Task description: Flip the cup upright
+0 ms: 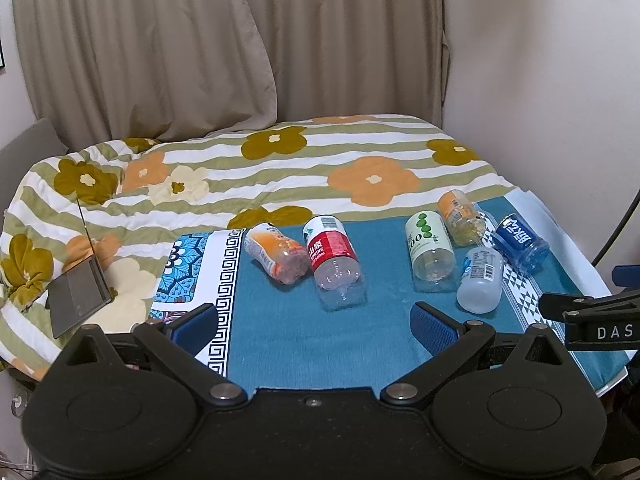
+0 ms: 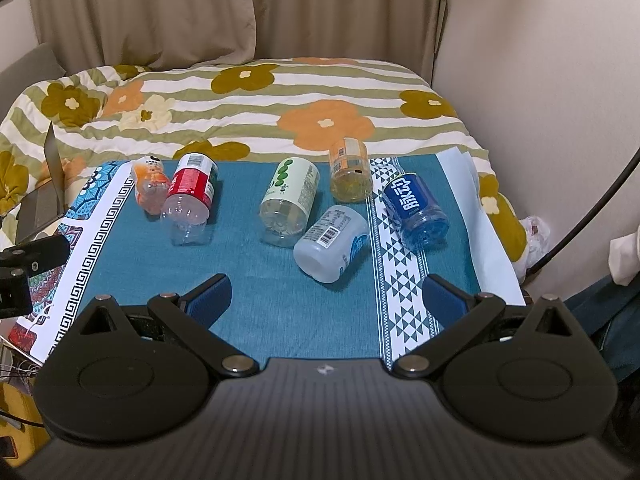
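Note:
Several cut-off plastic bottle cups lie on their sides on a teal cloth (image 1: 288, 336) (image 2: 248, 288). From left: an orange cup (image 1: 276, 254) (image 2: 150, 186), a red-labelled cup (image 1: 334, 262) (image 2: 190, 198), a pale green cup (image 1: 430, 244) (image 2: 290, 200), a yellow-orange cup (image 1: 460, 216) (image 2: 350, 174), a frosted white cup (image 1: 480, 280) (image 2: 332, 242) and a blue cup (image 1: 520, 242) (image 2: 416, 210). My left gripper (image 1: 312, 316) is open and empty, hovering short of the red cup. My right gripper (image 2: 326, 292) is open and empty, just short of the white cup.
The cloth lies on a bed with a flowered striped quilt (image 1: 280, 168) (image 2: 240, 96). A grey laptop (image 1: 80, 292) (image 2: 44, 196) stands open at the left. Curtains and a wall stand behind. The right gripper's body (image 1: 596, 316) shows at the right edge of the left wrist view.

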